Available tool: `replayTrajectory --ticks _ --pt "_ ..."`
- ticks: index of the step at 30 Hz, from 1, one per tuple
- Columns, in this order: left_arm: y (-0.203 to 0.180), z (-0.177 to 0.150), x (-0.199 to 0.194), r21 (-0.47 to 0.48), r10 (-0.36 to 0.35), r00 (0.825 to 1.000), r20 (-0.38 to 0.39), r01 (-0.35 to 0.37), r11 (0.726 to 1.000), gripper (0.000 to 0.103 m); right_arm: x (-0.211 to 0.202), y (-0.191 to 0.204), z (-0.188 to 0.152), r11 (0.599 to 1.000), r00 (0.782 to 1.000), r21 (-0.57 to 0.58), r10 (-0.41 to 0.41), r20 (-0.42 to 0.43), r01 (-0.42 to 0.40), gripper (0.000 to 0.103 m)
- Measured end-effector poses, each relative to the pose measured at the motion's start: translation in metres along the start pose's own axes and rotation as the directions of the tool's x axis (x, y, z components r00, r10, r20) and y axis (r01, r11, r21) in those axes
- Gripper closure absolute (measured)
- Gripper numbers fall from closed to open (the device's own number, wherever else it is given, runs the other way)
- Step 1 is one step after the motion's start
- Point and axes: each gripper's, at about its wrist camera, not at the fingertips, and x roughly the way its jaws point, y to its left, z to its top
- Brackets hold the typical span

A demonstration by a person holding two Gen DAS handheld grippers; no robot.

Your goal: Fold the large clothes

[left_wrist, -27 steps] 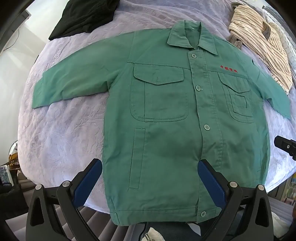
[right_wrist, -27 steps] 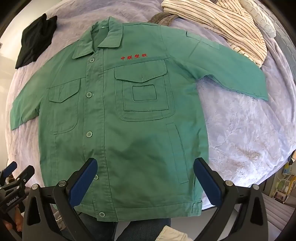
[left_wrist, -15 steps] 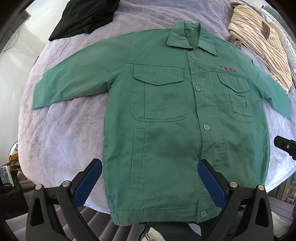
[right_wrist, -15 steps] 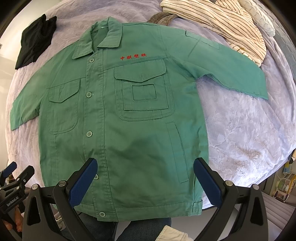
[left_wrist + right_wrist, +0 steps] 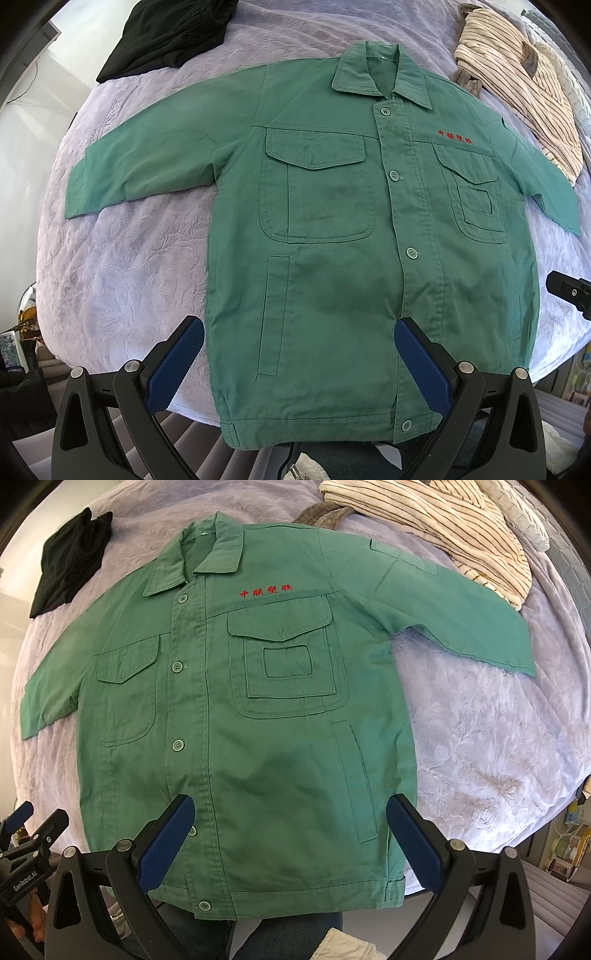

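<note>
Jacket, green and buttoned, lies face up and spread flat across the middle of the bed, hem at the near edge, both sleeves out toward the side edges. Left tool and right tool hover over the hem, both wide and empty. Nothing has shifted over the last second, so folding has probably not begun. Black clothes and a striped shirt sit at the far corners.

1. Green jacket: one row of red embroidered Chinese characters above the chest pocket; reads approximately "中联塑胶", last two characters uncertain. In the left wrist view the row is not legible.
2. Left gripper, body: white lettering "GenRobot.AI".
</note>
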Motion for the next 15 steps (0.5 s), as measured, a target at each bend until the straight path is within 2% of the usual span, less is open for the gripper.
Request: replayTrajectory --ticks 15 --pt "-0.0007 -0.0005 -0.0001 0.000 0.000 1.000 -0.001 0.000 1.000 0.000 0.0020 -0.0001 -0.0001 1.000 1.000 0.005 0.007 -0.003 -0.007 0.000"
